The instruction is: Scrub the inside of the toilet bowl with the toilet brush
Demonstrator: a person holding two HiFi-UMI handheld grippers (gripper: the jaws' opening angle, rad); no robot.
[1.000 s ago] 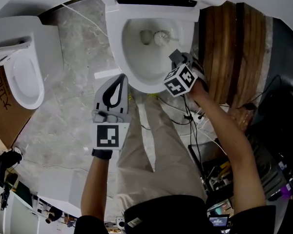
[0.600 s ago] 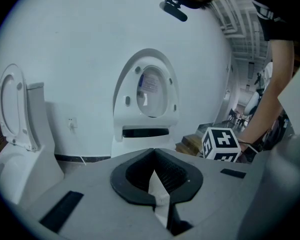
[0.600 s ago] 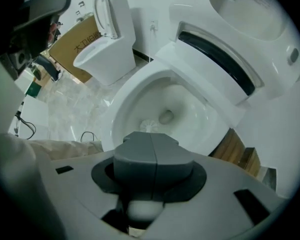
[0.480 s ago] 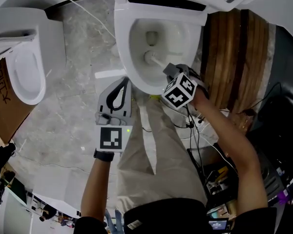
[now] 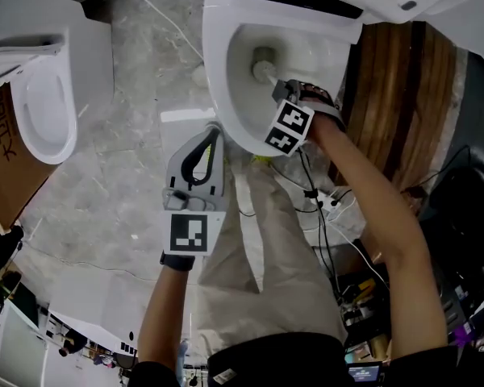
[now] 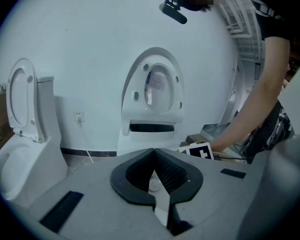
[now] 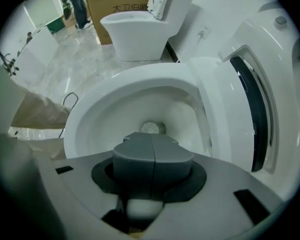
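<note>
Brush head sits deep inside the bowl, near the drain hole, with its white handle running back into the right claw. The right gripper view shows that claw's two grey tips pressed together over the handle, gripping it, and the round brush head shows just past them against the wet white basin. The right claw reaches in over the bowl's front rim, its marker cube tilted above the rim. The left claw hangs outside the bowl, just beside the front rim on its left, above the marble floor and the person's trouser leg. Its tips meet while the dark pads bow apart into a teardrop loop, and nothing is held in it. A second toilet stands well apart at the left. A wooden panel stands right of the bowl, and cables trail below the right forearm.
</note>
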